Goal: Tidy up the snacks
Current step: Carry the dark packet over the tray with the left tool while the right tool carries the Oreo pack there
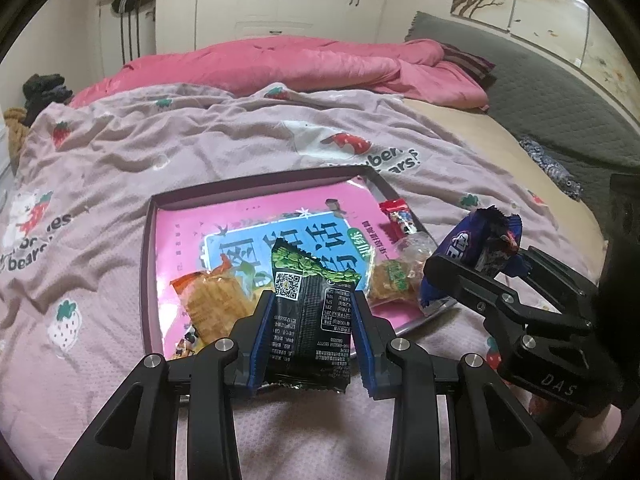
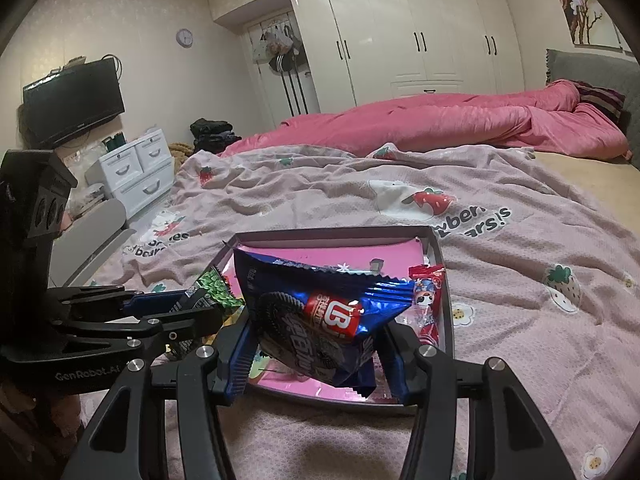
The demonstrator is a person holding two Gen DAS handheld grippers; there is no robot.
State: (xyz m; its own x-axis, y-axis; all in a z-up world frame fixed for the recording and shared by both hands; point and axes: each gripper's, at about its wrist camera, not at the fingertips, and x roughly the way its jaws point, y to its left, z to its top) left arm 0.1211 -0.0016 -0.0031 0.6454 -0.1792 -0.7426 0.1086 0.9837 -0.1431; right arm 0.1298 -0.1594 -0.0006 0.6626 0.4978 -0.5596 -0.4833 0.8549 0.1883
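Your left gripper [image 1: 314, 312] clamps the black-and-green packet [image 1: 310, 316] at lower centre of the left wrist view — above the tray [image 1: 146, 264] on the strawberry blanket [image 1: 120, 152]. In the right wrist view, your right gripper [image 2: 318, 354] pinches the blue cookie packet [image 2: 320, 320] at centre — over the tray's near edge.

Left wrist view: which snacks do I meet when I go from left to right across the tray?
orange cracker packet → black and green packet held in the left gripper → clear-wrapped biscuit → blue cookie packet held in the right gripper
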